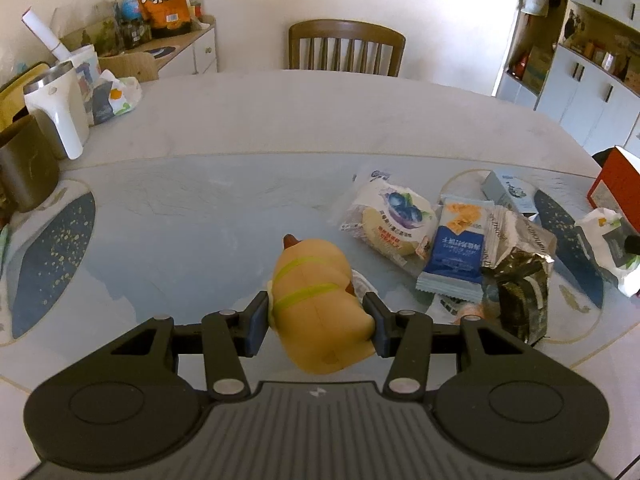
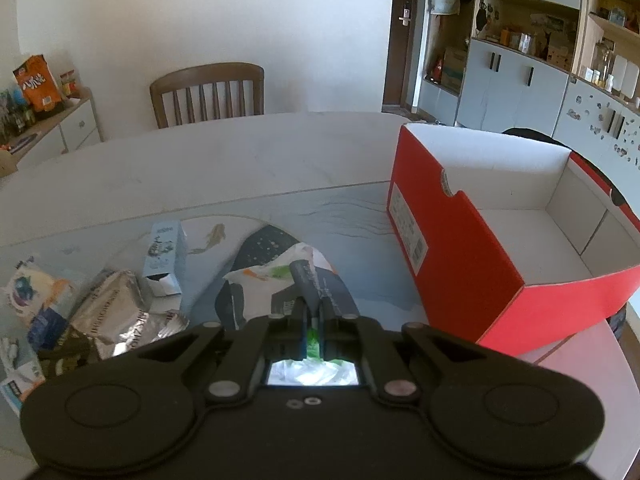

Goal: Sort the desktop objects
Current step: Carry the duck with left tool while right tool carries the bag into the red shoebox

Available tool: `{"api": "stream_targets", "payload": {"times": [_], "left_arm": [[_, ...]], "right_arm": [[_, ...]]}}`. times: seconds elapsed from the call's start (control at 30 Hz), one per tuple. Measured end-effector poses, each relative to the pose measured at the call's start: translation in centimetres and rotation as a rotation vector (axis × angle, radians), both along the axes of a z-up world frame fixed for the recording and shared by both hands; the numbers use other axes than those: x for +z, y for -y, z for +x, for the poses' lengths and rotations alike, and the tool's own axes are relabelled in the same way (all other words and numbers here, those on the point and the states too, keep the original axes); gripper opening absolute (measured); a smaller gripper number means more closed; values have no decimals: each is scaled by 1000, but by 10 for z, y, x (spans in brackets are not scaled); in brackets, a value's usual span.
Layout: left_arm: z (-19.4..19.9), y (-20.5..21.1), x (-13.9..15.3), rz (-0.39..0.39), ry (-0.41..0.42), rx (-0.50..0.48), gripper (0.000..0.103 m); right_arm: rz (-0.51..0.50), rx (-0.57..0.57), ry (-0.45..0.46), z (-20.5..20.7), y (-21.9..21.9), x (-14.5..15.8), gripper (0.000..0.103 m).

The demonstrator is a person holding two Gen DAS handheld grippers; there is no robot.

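Observation:
My left gripper [image 1: 316, 322] is shut on a yellow toy duck [image 1: 316, 300] with green straps and holds it just above the table. To its right lie a blueberry bread pack [image 1: 390, 220], a blue snack pack [image 1: 456, 256] and a silver foil bag [image 1: 516, 264]. My right gripper [image 2: 314, 330] is shut on the edge of a white snack bag [image 2: 276, 280] with green and orange print, pinched between the pads. An open red box [image 2: 480, 248] with a white inside stands right of it. The foil bag [image 2: 116, 312] and a small light-blue carton [image 2: 166, 252] lie to the left.
A white kettle [image 1: 60, 112] and a metal pot [image 1: 24, 168] stand at the table's left edge. A wooden chair [image 1: 346, 48] is at the far side. A sideboard with an orange snack bag [image 1: 164, 0] is at back left, cupboards [image 2: 520, 80] at right.

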State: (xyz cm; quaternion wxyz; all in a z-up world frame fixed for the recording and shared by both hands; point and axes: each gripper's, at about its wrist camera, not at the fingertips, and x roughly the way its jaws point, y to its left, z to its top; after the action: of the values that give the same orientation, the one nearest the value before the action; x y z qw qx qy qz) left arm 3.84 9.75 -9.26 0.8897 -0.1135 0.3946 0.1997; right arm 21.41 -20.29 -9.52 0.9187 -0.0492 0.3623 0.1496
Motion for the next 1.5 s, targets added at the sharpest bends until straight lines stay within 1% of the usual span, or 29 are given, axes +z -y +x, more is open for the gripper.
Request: {"api": "stream_targets", "payload": {"times": [0.27,0.6,0.8,1.13,1.5], "left_arm": [[2,14,20,-2,35,-71,49],[17,50,59,23,82,-224,49],[32,71,77,18,106,-303,49],[77,125,98,13,145,-464,49],[145,209,109,33,177,-638,49]], "right_arm": [[60,22,8,-9,14,26,3],[143,25,23,-20,45,64,3],[176,19,47,-19,62,83,3],[195,-37,75,-5,98,98,3],[183,-107,111,29,153,100,3]]}}
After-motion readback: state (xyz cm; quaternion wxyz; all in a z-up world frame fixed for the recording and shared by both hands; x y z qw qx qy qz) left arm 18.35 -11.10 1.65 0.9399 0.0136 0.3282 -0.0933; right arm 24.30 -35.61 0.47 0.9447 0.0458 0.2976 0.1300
